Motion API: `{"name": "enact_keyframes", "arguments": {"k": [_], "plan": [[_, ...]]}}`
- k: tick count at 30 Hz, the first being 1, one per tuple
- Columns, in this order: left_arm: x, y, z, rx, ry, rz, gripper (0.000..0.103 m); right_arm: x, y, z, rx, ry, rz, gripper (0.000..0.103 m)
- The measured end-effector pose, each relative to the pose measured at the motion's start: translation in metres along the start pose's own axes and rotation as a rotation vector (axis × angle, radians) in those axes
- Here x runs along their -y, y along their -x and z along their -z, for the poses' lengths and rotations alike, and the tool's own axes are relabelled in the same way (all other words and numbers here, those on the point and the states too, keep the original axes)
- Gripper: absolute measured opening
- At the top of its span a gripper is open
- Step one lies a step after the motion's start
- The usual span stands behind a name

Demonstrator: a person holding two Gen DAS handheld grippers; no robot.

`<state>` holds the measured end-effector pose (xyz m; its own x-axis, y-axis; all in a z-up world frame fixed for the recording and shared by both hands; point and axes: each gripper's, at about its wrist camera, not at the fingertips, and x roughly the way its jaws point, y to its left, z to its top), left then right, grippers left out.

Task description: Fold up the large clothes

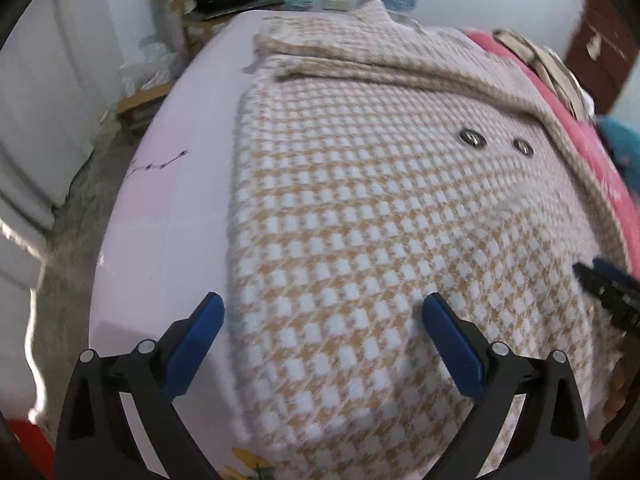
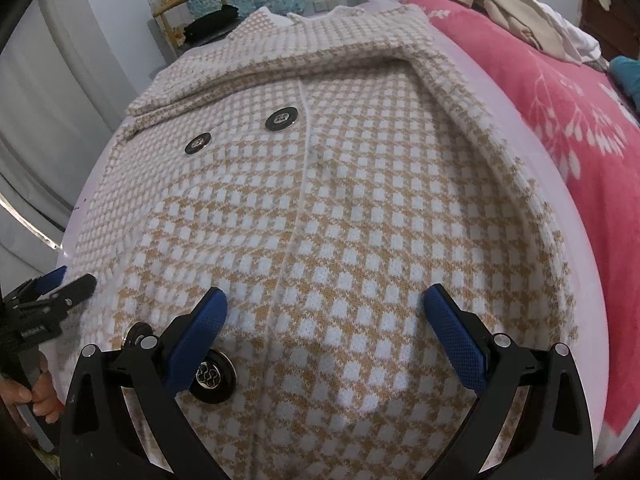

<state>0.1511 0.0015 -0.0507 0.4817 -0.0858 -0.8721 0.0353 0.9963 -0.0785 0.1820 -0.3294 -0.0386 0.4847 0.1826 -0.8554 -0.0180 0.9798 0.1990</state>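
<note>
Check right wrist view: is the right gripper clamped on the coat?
No. The right gripper has its blue fingers spread wide over the houndstooth coat, nothing pinched between them.

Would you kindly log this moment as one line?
tan-and-white houndstooth knit coat: flat, sleeves folded in | left gripper: open | right gripper: open, over hem
</note>
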Motion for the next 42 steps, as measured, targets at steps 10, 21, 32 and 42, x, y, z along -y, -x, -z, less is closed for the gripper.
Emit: {"name": "enact_keyframes", "arguments": {"k": [10, 21, 32, 42], "plan": [[-0.004, 0.068, 0.048, 0.177, -0.060, 0.087, 0.097, 0.023, 0.027, 0.006, 0.003, -0.055, -0.126, 0.095], [-0.041, 0.079, 0.113, 0.110, 0.045, 0.234, 0.064, 0.094, 0.107, 0.061, 0.117, -0.154, -0.064, 0.087], [-0.043, 0.056, 0.105, 0.056, 0.109, 0.367, 0.020, 0.119, 0.086, 0.087, 0.028, -0.325, -0.074, 0.052], [-0.043, 0.050, 0.113, 0.023, 0.179, 0.371, 0.020, 0.105, 0.085, 0.105, -0.017, -0.308, -0.107, 0.030]]}}
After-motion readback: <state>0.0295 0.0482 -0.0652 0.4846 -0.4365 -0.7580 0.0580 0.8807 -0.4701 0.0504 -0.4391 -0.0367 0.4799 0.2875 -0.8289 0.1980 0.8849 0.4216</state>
